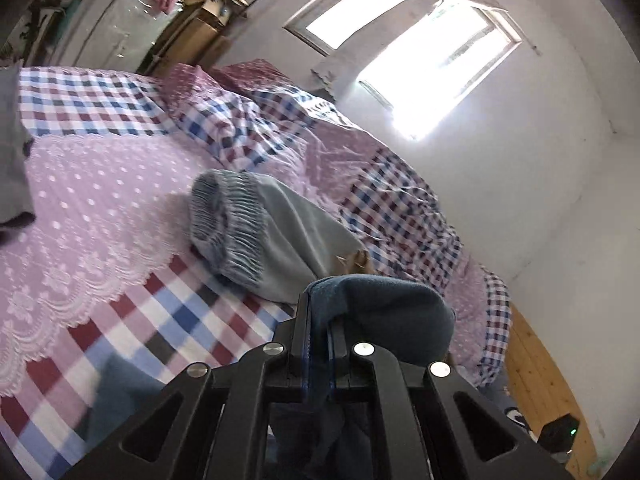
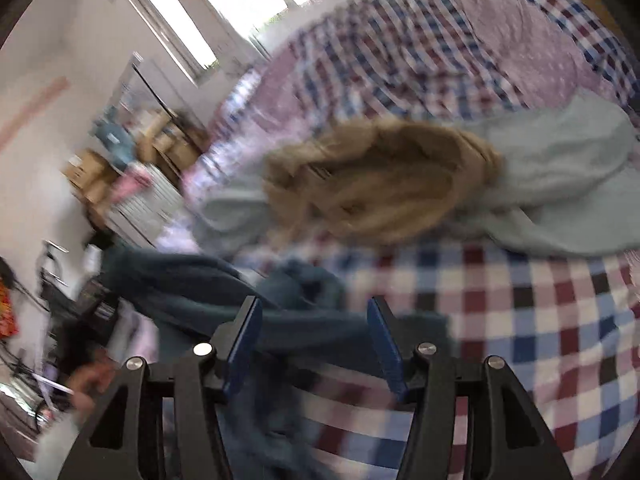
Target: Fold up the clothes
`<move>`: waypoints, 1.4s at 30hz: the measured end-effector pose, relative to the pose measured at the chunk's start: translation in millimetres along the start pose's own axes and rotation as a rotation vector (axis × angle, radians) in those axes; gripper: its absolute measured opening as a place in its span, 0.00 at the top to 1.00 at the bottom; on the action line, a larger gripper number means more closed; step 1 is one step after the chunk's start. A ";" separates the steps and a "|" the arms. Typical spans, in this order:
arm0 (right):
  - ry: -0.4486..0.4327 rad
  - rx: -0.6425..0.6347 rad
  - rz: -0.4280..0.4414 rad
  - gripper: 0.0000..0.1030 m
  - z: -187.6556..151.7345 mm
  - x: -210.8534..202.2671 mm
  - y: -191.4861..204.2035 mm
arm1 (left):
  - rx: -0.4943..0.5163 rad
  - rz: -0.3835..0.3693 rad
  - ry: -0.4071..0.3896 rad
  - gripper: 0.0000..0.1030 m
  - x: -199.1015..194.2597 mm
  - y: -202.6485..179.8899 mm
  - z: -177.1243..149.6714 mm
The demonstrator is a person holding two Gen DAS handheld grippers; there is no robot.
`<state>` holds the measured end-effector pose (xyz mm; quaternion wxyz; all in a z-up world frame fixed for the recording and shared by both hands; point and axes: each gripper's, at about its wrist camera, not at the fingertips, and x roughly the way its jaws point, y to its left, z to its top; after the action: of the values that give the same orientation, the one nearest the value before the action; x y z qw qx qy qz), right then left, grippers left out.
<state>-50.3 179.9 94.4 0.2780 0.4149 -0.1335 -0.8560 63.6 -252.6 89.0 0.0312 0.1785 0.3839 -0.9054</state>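
Checked bed [image 2: 540, 320]: left gripper [image 1: 318, 320] pinched blue garment [image 1: 380, 304]; right gripper [image 2: 314, 332] spread above it. Mid-fold, likely; right needs a corner.

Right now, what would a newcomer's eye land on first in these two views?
The dark blue garment bunched between the shut fingers of the left gripper, close to the lens. Behind it, a pale grey-green garment with a ribbed hem lies on the checked bedspread. The right gripper stands open over blue cloth.
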 end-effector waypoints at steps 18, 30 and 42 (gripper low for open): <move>0.105 0.148 -0.020 0.80 -25.4 74.7 -50.1 | -0.102 0.236 0.090 0.42 16.1 40.4 1.4; -0.282 -0.013 0.322 0.97 19.6 -50.4 44.9 | 0.116 0.085 0.006 0.29 -15.0 -12.7 4.3; -0.301 -0.229 0.532 0.97 4.7 -85.5 136.5 | 0.655 -0.231 0.143 0.29 -29.5 -123.2 -69.8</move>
<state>38.7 119.5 214.4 0.5140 0.2004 -0.1795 -0.8145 88.2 -119.0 138.8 -0.1573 0.1972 0.0920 -0.9633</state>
